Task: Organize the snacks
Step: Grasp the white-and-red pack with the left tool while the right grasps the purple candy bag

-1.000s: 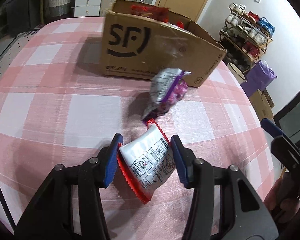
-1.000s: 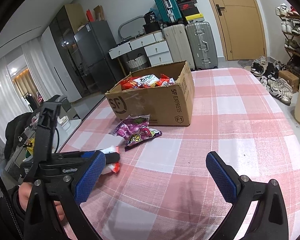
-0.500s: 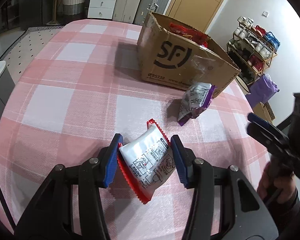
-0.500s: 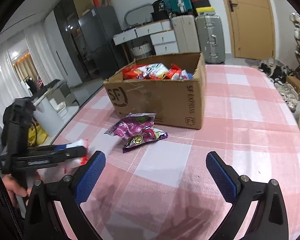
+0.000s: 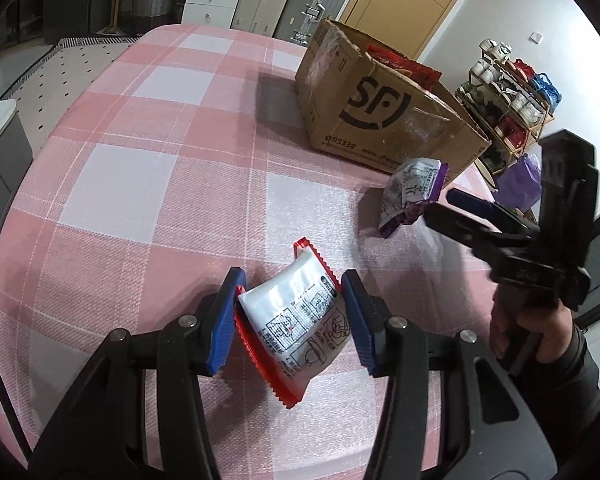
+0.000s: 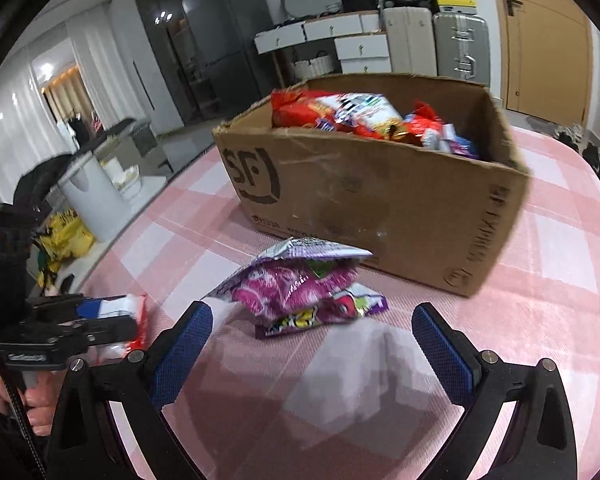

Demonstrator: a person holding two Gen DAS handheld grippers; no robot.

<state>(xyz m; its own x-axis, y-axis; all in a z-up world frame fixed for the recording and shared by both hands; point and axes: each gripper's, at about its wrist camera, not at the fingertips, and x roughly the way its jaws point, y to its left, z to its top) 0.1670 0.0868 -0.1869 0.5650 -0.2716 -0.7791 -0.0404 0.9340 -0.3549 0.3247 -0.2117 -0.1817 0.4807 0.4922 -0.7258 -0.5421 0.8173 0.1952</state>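
The left tongs (image 5: 290,320) pinch a red-edged white snack packet (image 5: 296,322) above the pink checked worktop (image 5: 140,168); the right tongs (image 6: 312,344) stand spread wide, just short of a purple snack bag (image 6: 300,288) lying beside the cardboard box (image 6: 380,200); only the right wrist view shows the snacks (image 6: 360,116) heaped inside.

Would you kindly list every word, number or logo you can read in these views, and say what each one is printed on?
"SF" logo: on the cardboard box, side wall, seen in both views.
"95338": bottom edge of the same wall.
Web address beside it: cut off, unreadable.
Vertical print on the box end wall: blurred.
Red-edged white packet in the left tongs: fine print too small.
Purple packet ahead of the open right tongs: lettering illegible.
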